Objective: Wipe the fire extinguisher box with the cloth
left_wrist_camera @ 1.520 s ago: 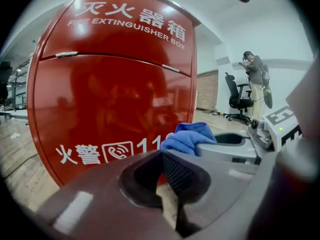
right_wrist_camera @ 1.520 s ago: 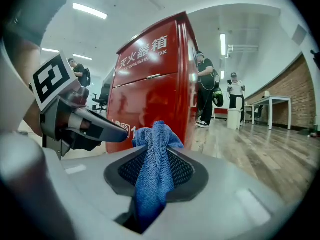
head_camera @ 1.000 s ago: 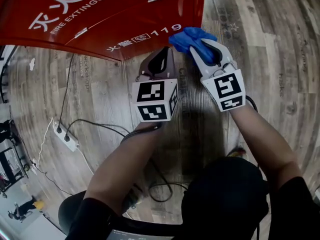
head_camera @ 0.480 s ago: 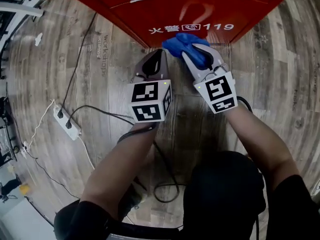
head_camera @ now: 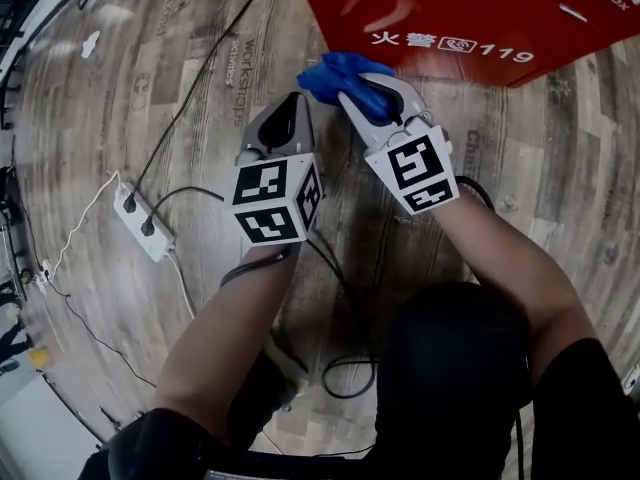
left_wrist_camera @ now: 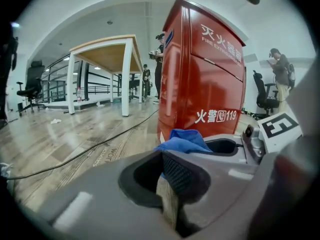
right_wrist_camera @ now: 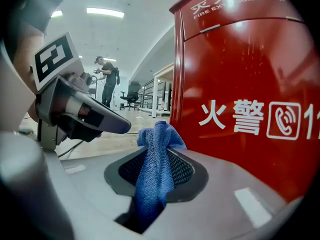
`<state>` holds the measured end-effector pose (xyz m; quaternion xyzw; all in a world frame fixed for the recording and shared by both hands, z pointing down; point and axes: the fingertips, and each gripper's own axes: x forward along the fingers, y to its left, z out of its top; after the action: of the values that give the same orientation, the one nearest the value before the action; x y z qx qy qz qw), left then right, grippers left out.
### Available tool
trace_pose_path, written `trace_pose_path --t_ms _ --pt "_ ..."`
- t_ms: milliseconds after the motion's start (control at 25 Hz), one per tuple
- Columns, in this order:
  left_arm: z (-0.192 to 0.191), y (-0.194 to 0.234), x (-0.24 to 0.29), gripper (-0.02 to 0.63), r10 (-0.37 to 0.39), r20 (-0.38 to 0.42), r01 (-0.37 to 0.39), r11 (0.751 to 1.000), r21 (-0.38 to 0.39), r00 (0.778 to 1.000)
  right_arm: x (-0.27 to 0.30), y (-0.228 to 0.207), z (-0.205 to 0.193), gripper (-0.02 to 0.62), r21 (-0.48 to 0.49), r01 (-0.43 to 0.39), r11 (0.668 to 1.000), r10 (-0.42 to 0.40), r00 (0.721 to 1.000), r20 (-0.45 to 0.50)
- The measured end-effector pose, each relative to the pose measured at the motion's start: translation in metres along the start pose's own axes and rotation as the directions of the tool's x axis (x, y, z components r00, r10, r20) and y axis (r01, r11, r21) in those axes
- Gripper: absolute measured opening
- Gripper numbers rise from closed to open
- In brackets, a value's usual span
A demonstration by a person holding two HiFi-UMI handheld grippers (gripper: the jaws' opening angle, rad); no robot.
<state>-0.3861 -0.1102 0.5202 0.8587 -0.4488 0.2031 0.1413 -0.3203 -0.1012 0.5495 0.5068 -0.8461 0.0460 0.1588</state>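
Observation:
The red fire extinguisher box [head_camera: 470,8] stands on the wood floor at the top right of the head view. My right gripper [head_camera: 362,86] is shut on a bunched blue cloth [head_camera: 333,72], which sits by the box's lower left corner. In the right gripper view the cloth [right_wrist_camera: 155,169] hangs from between the jaws, and the red front [right_wrist_camera: 240,74] with white print is close on the right. My left gripper [head_camera: 284,118] is beside it on the left, jaws shut with nothing between them. In the left gripper view the cloth [left_wrist_camera: 182,140] shows just past the jaws, in front of the box [left_wrist_camera: 200,84].
A white power strip [head_camera: 140,228] and black cables [head_camera: 190,88] lie on the floor to the left. More cable [head_camera: 345,368] loops near the person's legs. A white-legged table [left_wrist_camera: 107,49], office chairs and standing people are farther back in the room.
The cloth in my right gripper has moved along the bottom of the box's front, from its right end to its left corner. The left gripper went along beside it, still shut.

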Motion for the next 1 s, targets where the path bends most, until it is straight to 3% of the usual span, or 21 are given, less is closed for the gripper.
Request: trace_pose_path --t_ms 280,560,760,1000 --pt "0.002 -0.056 0.019 0.0 -0.059 -0.014 0.059 0.998 0.026 0.998 -0.04 -0.039 -0.015 0.112 0.029 0.056 0.998 -0.056 0.998 -0.014" --pt "0.002 -0.153 0.06 0.0 -0.132 -0.058 0.134 0.99 0.038 0.99 -0.121 -0.121 -0.055 0.112 0.084 0.171 0.982 -0.167 0.984 -0.055" --pt "-0.002 -0.212 0.076 0.0 -0.19 -0.086 0.195 0.979 0.053 0.978 -0.179 -0.181 -0.096 0.112 0.126 0.282 0.951 -0.27 0.957 -0.105" --pt "-0.012 -0.248 0.084 0.0 -0.219 -0.112 0.227 0.972 0.056 0.969 -0.211 -0.201 -0.112 0.112 0.142 0.316 0.938 -0.301 0.946 -0.118"
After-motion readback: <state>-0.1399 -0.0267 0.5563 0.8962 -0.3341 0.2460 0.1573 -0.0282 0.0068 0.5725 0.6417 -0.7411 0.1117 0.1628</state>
